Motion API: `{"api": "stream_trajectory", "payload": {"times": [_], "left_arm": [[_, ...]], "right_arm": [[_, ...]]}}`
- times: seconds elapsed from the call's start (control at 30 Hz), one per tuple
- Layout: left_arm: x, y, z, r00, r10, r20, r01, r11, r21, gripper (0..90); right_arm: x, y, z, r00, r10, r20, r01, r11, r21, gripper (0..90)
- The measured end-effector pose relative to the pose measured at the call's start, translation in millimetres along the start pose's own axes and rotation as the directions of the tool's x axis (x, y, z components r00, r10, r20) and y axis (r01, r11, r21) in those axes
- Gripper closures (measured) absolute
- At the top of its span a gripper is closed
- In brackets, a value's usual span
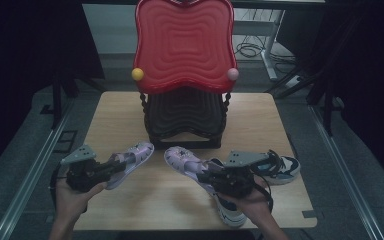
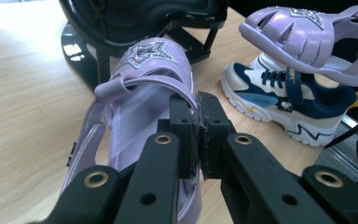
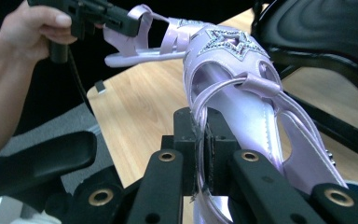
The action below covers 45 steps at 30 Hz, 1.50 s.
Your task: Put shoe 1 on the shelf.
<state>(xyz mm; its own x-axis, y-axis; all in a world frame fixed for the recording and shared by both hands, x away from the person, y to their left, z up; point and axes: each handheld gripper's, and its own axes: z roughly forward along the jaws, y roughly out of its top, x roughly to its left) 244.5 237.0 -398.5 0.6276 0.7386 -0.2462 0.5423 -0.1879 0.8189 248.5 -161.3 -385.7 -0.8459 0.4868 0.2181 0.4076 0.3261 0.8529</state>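
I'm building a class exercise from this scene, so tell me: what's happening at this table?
A person holds a gripper in each hand. The left gripper is shut on the strap of one purple sandal, and the right gripper is shut on the strap of the other sandal. Both sandals are held above the wooden table, toes toward the two-tier red and black rack. Two sneakers lie on the table by the right hand.

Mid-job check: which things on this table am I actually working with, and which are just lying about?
In the job:
- left gripper, shut on the left purple sandal
- right gripper, shut on the right purple sandal

Lying about:
- two white-and-navy sneakers, on the table
- red-and-black tiered stand
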Motion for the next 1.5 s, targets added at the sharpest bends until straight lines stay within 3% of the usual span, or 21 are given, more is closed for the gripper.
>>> {"api": "stream_trajectory", "payload": {"times": [0.3,0.6,0.77,1.1,1.5], "left_arm": [[-3.2,20.8,11.4,0.9997,0.019,0.014,-0.019,0.9995,-0.026,86.5],[-6.8,40.5,28.4,0.9995,0.031,0.008,-0.031,0.9985,-0.046,86.5],[-7.3,47.8,35.7,0.9998,0.019,0.007,-0.018,0.9972,-0.073,86.5],[-9.8,56.0,59.1,0.9992,-0.020,-0.035,0.014,0.9868,-0.162,86.5],[-18.6,66.8,94.1,0.9954,-0.016,-0.094,-0.005,0.9768,-0.214,86.4]], "right_arm": [[-18.9,11.0,-4.4,0.9984,0.028,0.049,-0.026,0.999,-0.030,85.9],[-43.5,20.4,-4.4,0.9875,0.066,0.143,-0.056,0.996,-0.071,85.9],[-49.9,22.3,-3.3,0.9829,0.077,0.167,-0.063,0.994,-0.088,85.9],[-61.0,30.2,8.5,0.9631,0.102,0.249,-0.071,0.989,-0.131,85.9],[-77.9,41.3,34.2,0.9320,0.134,0.337,-0.076,0.981,-0.179,85.8]]}}
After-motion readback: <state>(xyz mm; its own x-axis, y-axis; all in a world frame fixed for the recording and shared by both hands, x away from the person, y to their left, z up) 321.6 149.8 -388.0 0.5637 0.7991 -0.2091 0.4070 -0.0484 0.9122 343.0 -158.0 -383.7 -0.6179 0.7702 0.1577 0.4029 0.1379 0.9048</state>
